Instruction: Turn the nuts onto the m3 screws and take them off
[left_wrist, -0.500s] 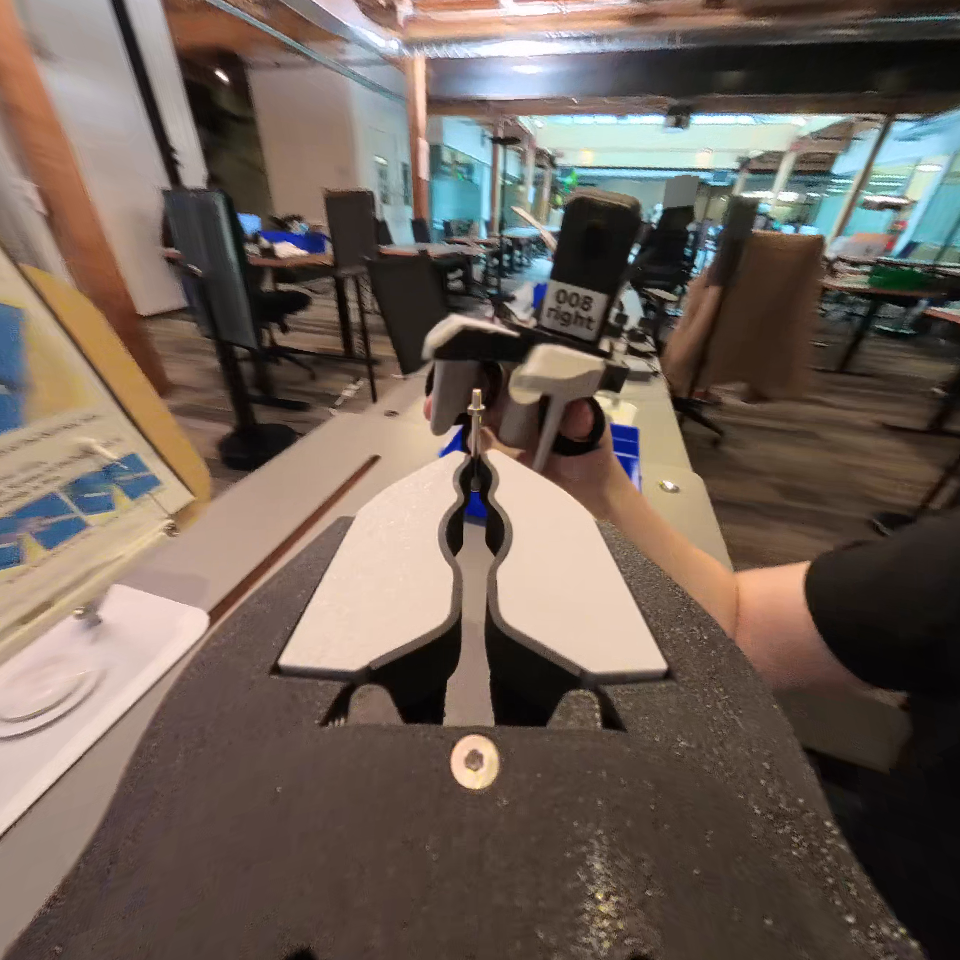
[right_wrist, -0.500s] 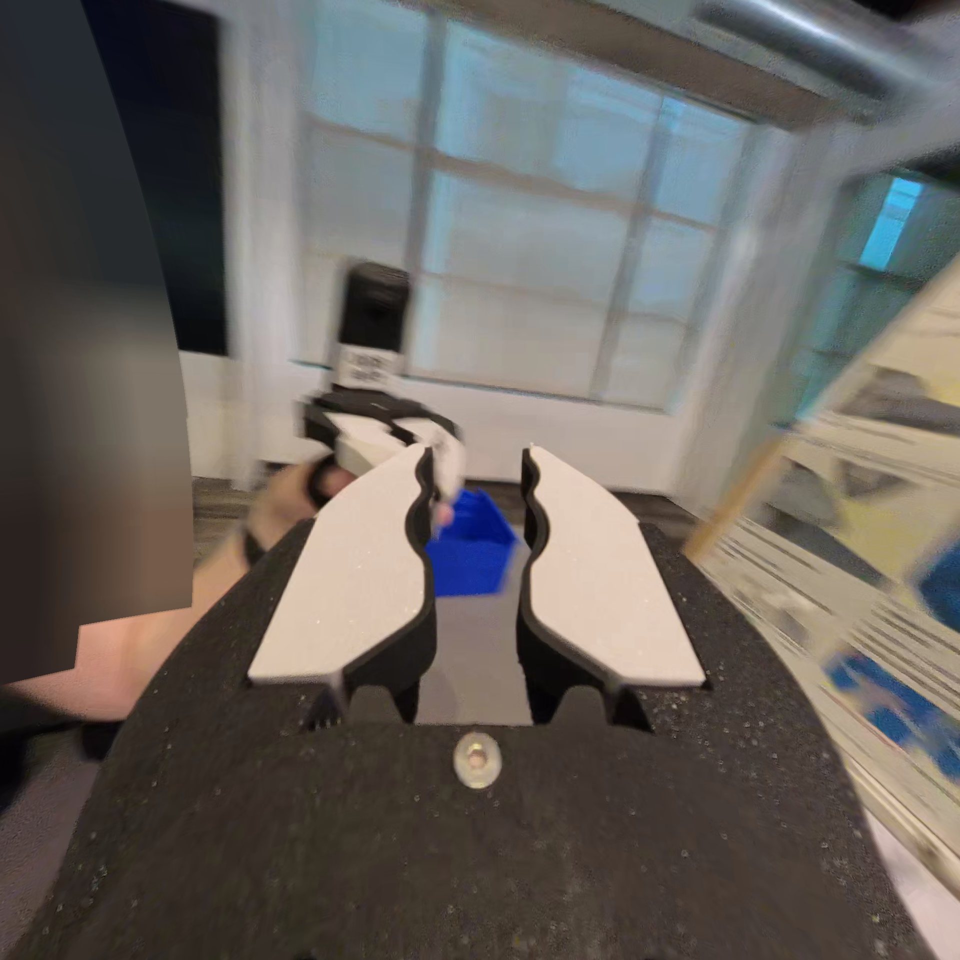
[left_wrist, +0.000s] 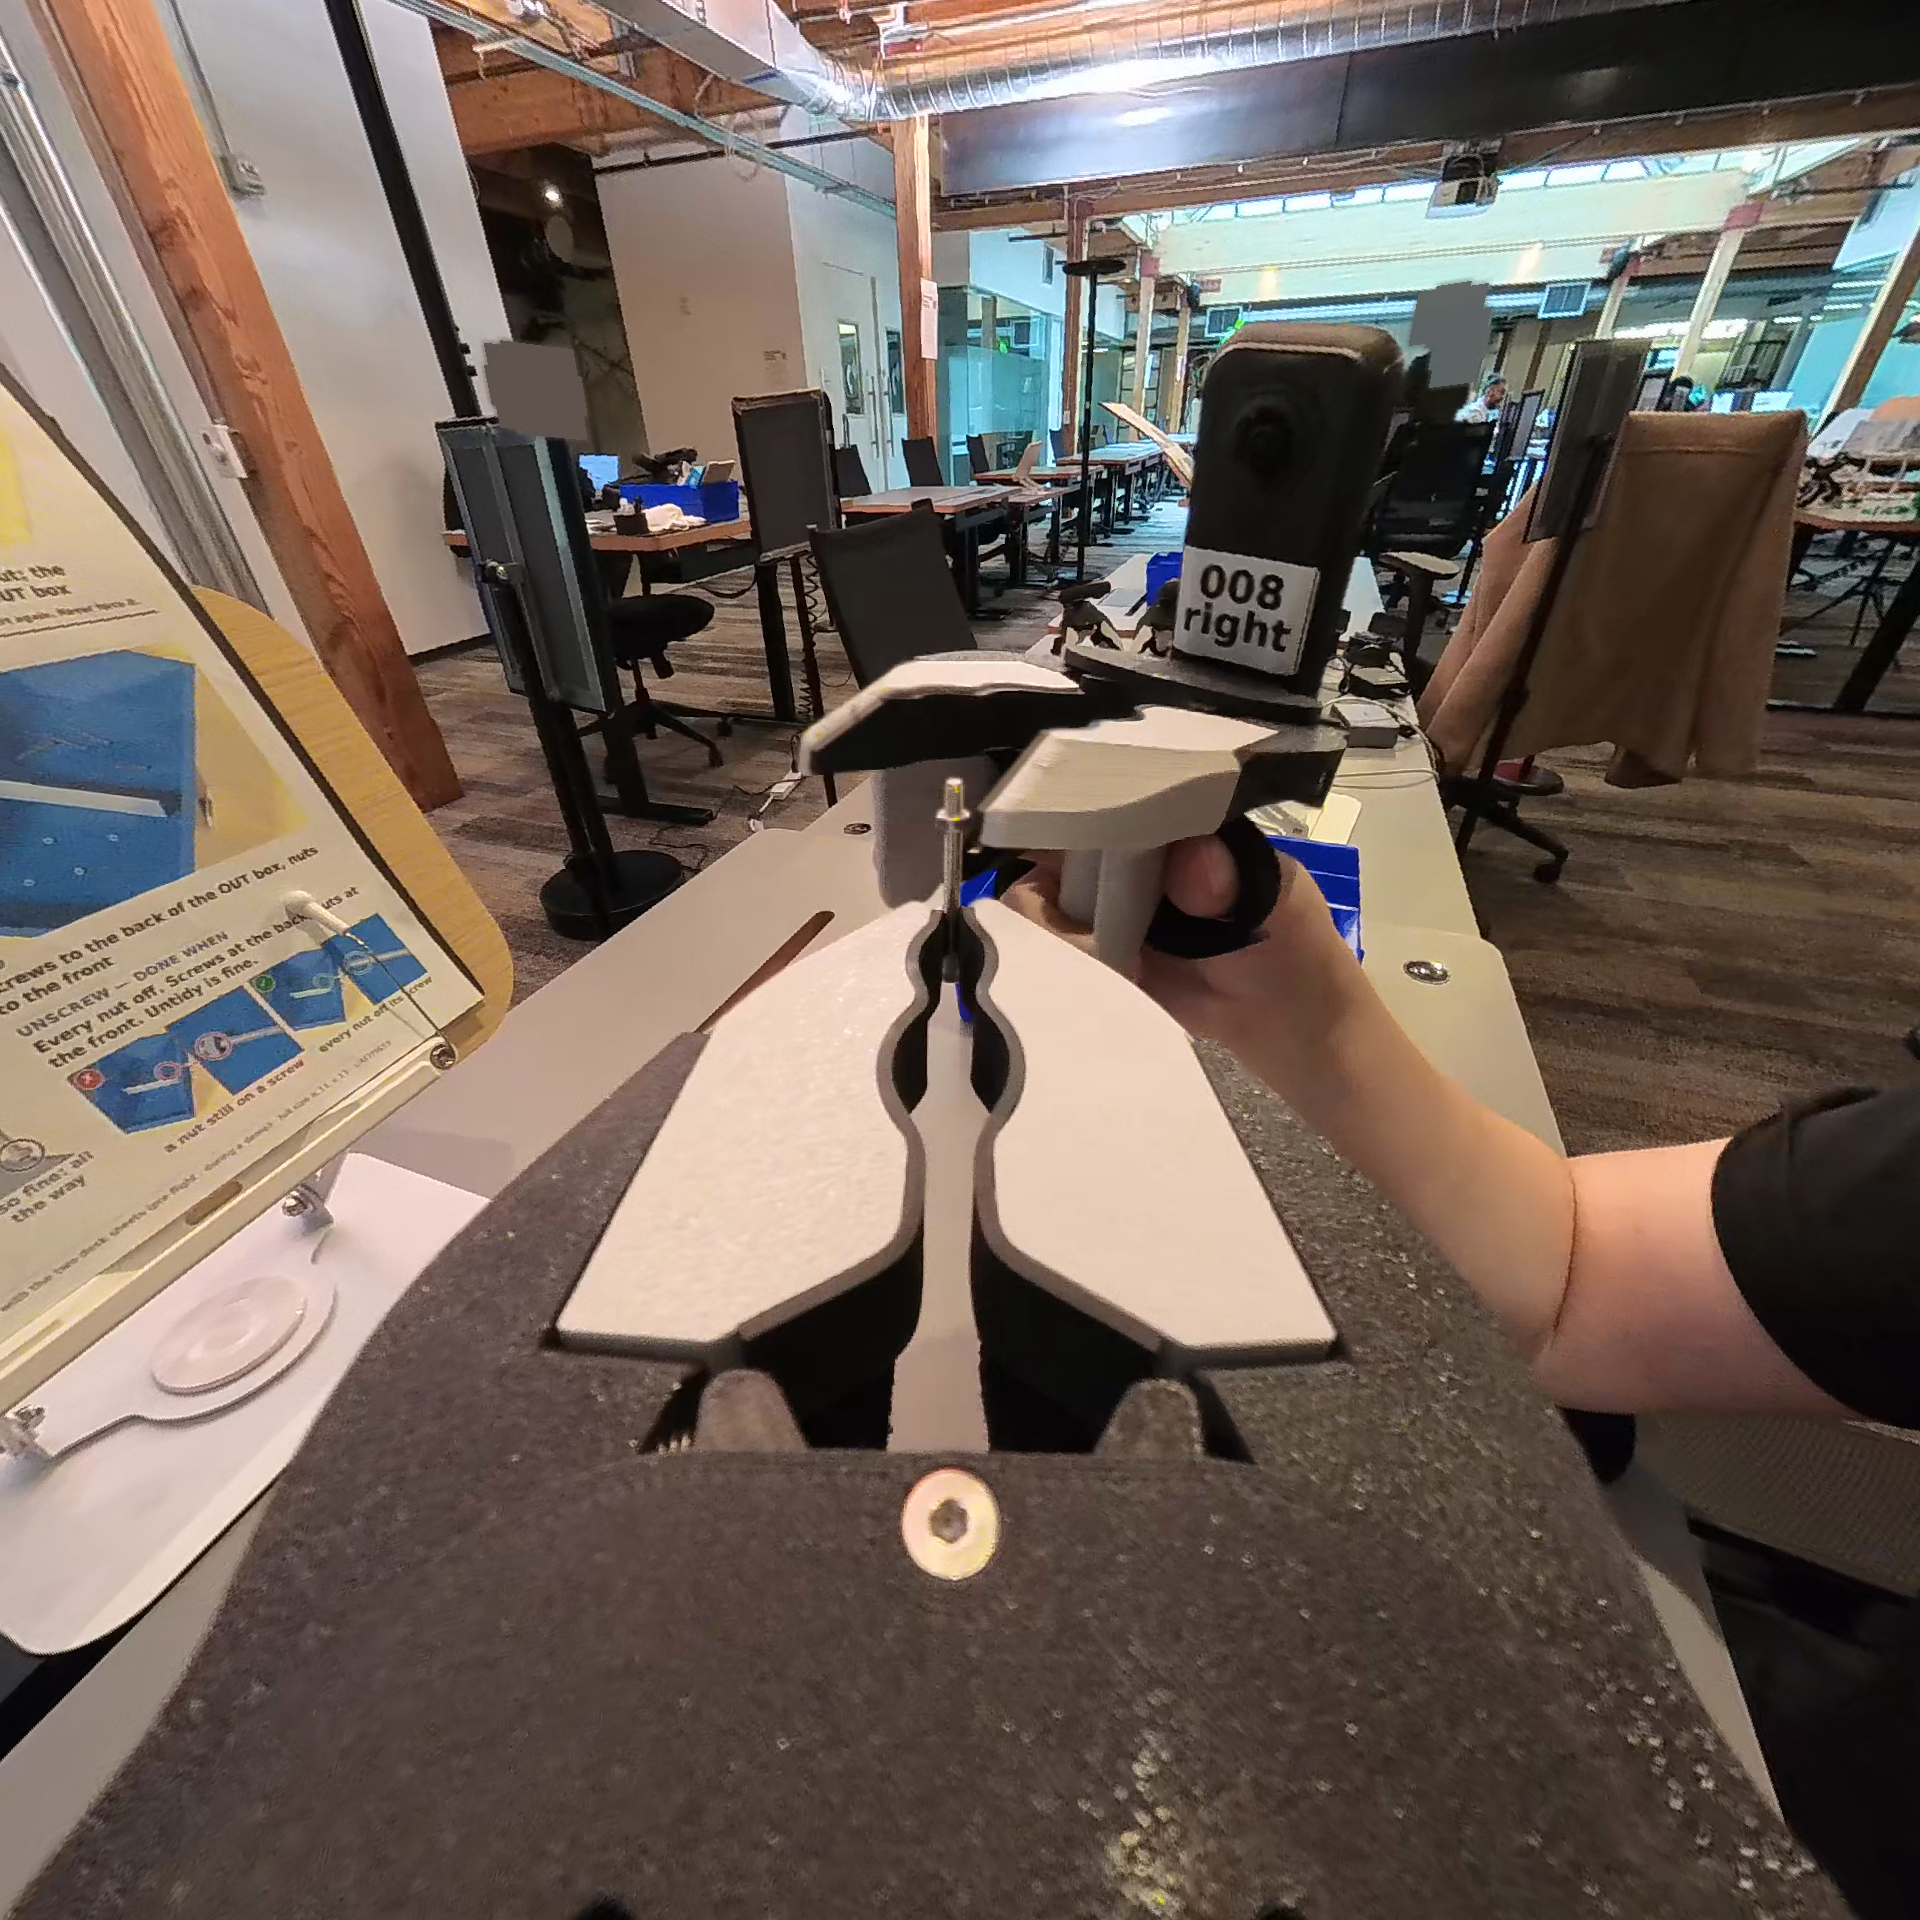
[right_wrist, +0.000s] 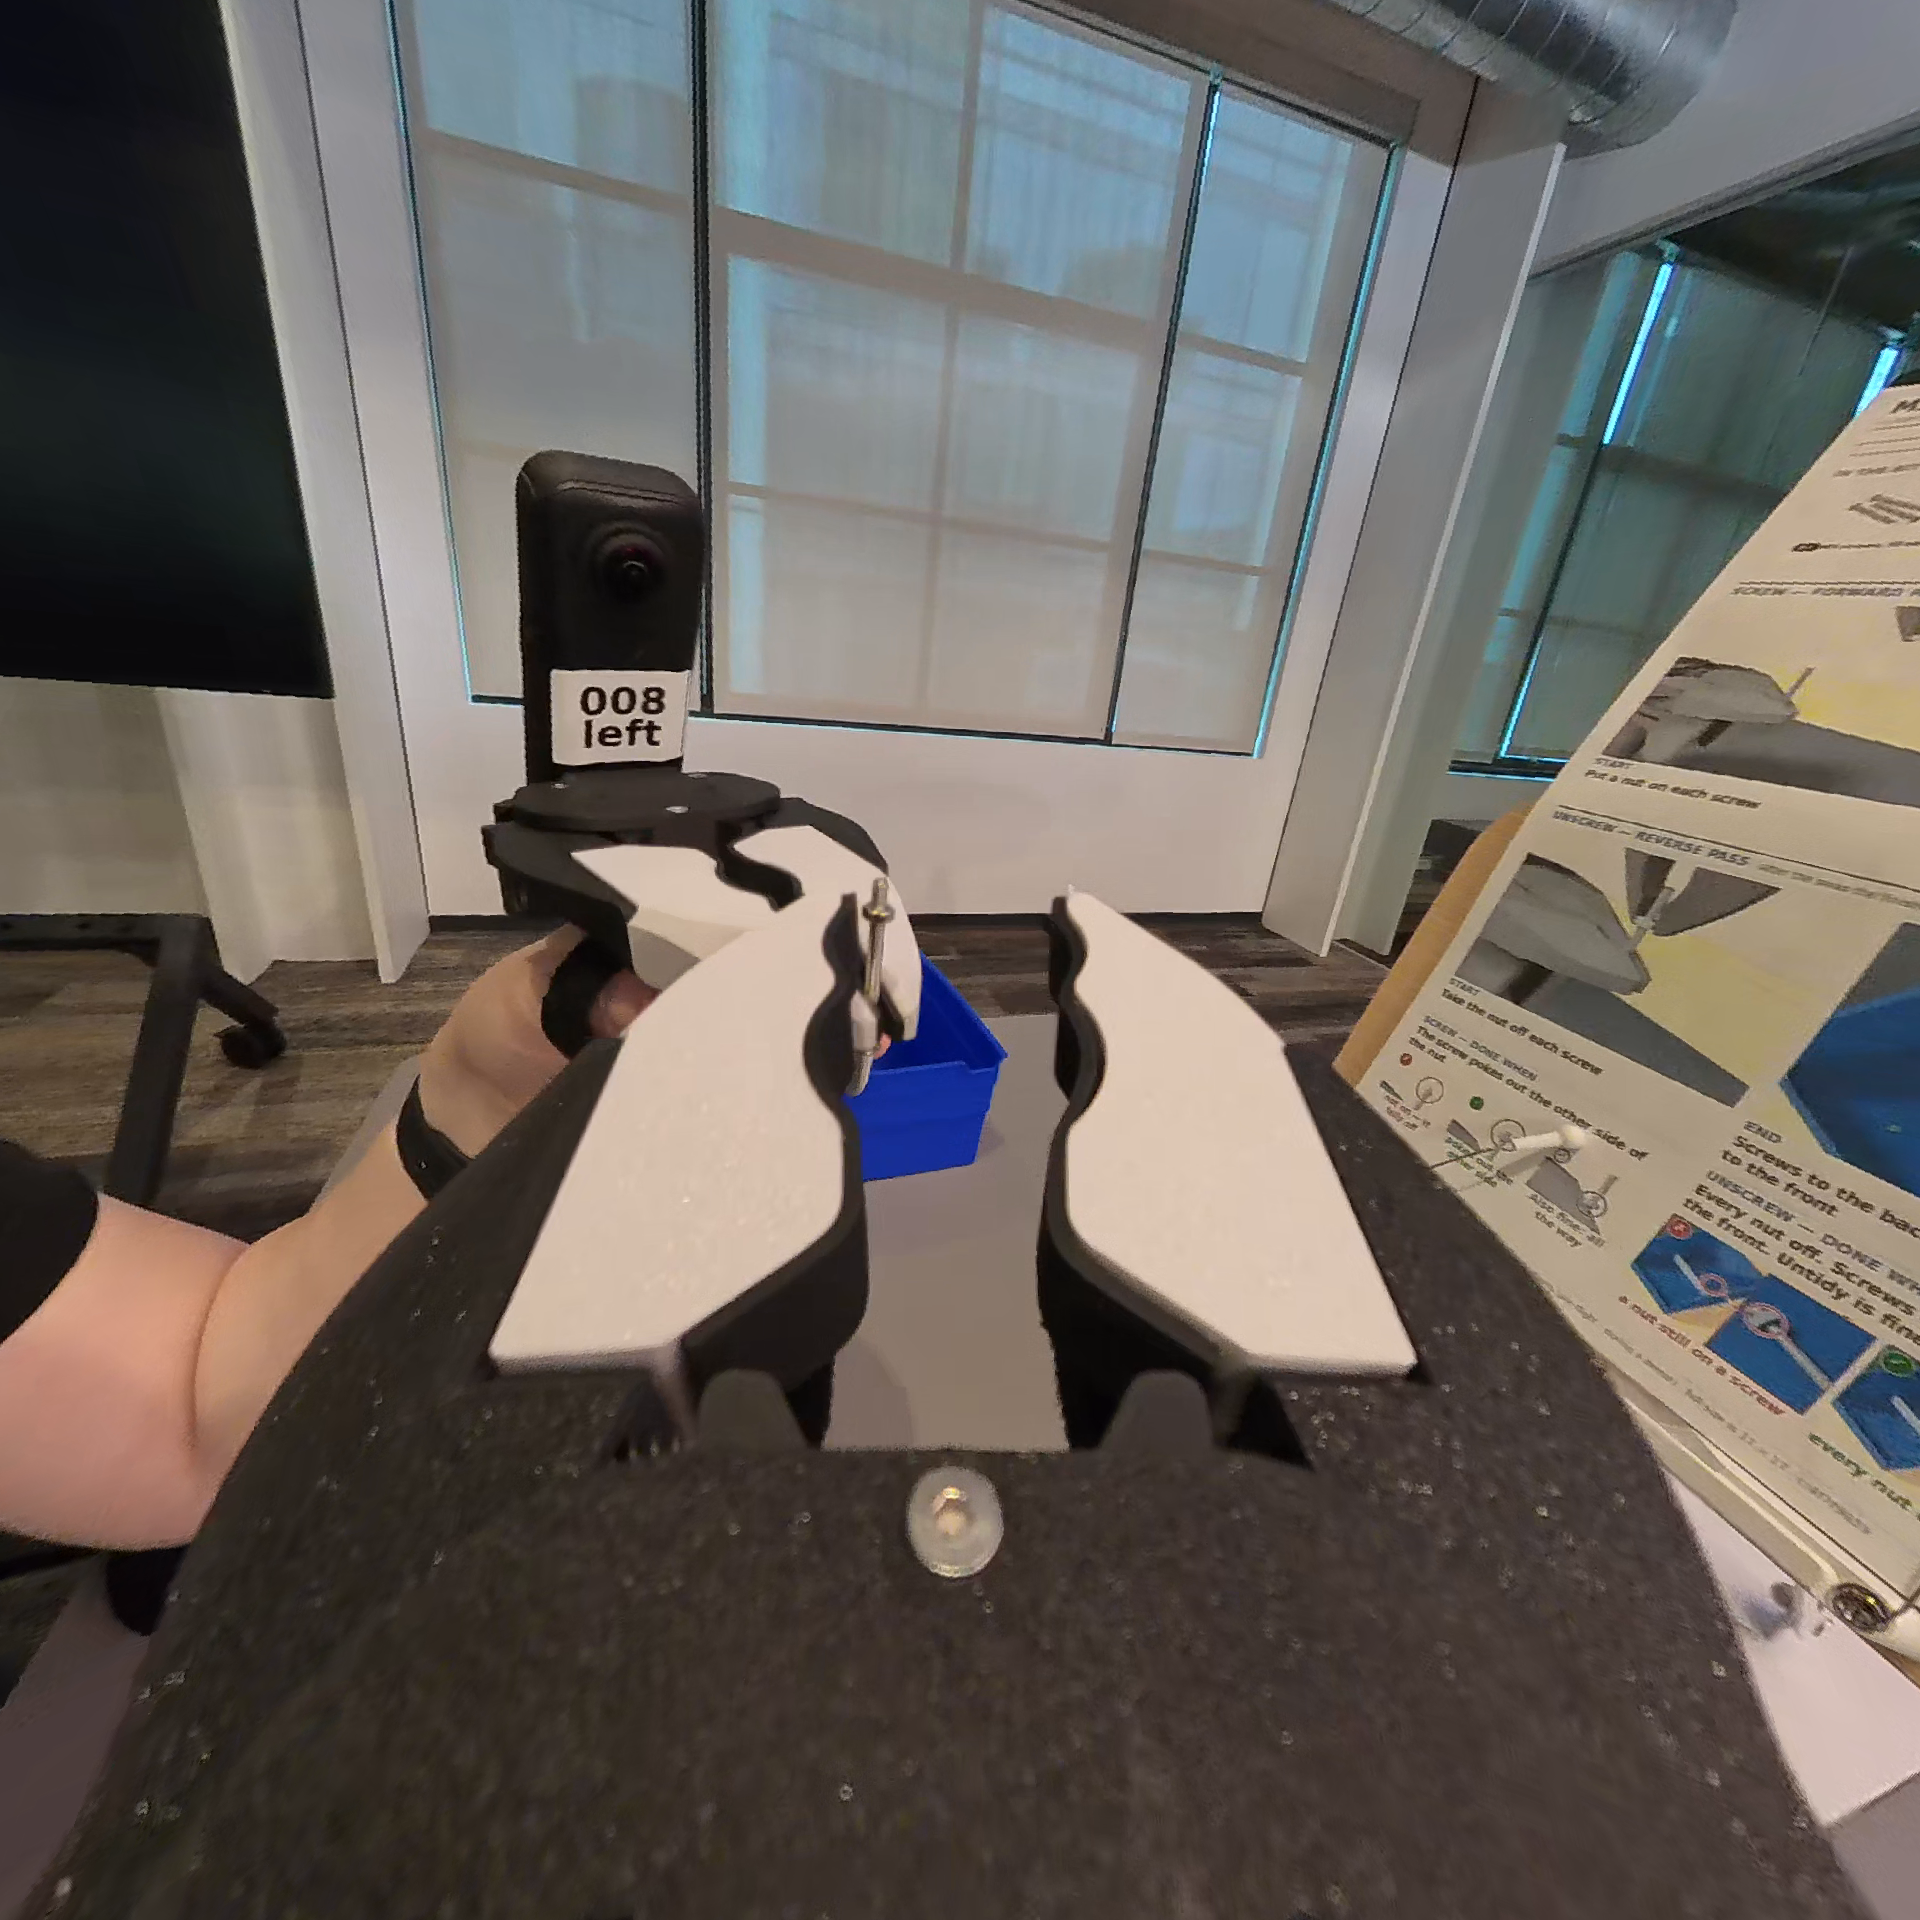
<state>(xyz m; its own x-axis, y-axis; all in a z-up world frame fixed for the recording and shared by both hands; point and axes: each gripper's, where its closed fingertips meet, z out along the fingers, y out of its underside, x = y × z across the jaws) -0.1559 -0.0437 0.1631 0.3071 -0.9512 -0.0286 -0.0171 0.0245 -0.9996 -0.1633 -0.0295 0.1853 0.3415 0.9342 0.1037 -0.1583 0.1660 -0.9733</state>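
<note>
Now closer than half a second back with the black and white two-finger right gripper (right_wrist: 956, 935), and no more blur in its view, so slowed down or stopped. Fingers wide apart on that one, pinching nothing. Pressed together on the other tool, the black and white left gripper (left_wrist: 951, 940), squeezing the low part of a thin silver metal screw (left_wrist: 950, 883) and holding it up straight above the grey table (left_wrist: 603, 1039). Near the top end of that screw, a small silver nut (left_wrist: 951, 821). From the right wrist view, screw just beside the inner edge of the left-hand finger, not in the middle of the gap yet. Behind and lower down, a blue plastic box (right_wrist: 925, 1101) on the table, and off to the side a tilted paper sheet with pictures (right_wrist: 1714, 1039). Probably means getting ready to grab the nut and spin it. Hard to tell whether going on or coming off. Next, likely a small slide sideways to get the nut between the open fingers, then a gentle close. Could knock the thin screw crooked if bumped
</note>
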